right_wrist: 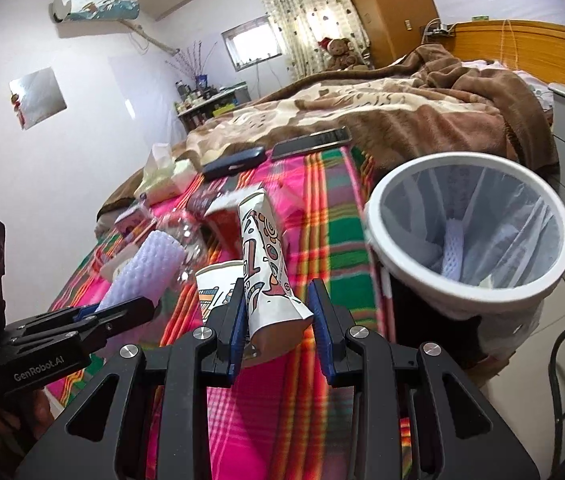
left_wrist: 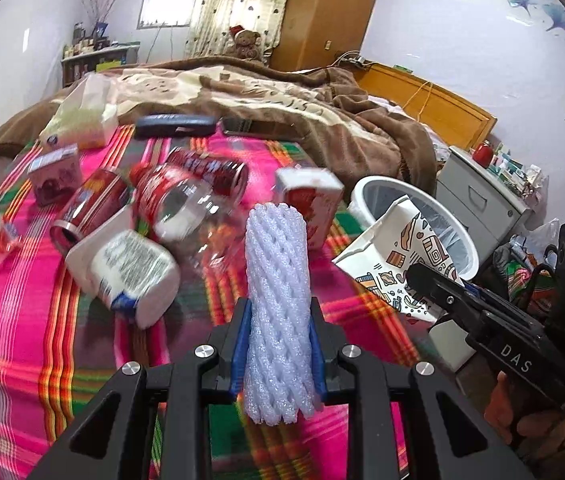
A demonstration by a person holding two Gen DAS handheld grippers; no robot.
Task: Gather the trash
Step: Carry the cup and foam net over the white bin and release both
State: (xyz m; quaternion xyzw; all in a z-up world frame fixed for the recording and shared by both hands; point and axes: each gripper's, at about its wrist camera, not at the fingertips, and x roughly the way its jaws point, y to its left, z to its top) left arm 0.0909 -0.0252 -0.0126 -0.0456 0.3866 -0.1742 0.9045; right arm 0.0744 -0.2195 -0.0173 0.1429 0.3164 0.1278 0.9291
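Observation:
My left gripper (left_wrist: 280, 312) is shut on a white foam net sleeve (left_wrist: 276, 264), which stands upright between its blue pads above the plaid cloth. The right wrist view shows this sleeve (right_wrist: 142, 276) at the lower left. My right gripper (right_wrist: 276, 300) is shut on a crushed patterned paper cup (right_wrist: 262, 256), which appears again in the left wrist view (left_wrist: 394, 248) just before the bin. The white bin (right_wrist: 378, 208) with a clear liner stands at the bed's edge, to the right of the cup, with another foam net (right_wrist: 452, 248) inside. More trash lies on the cloth: red cans (left_wrist: 94, 204), a clear bottle (left_wrist: 178, 204), small cartons (left_wrist: 310, 196).
A white wrapped pack (left_wrist: 130, 272) lies left of the sleeve. A dark case (left_wrist: 176, 125), a phone (left_wrist: 258, 128) and a tissue box (left_wrist: 82, 120) sit farther back, near the brown blanket (left_wrist: 322, 120). A grey drawer unit (left_wrist: 478, 196) stands behind the bin.

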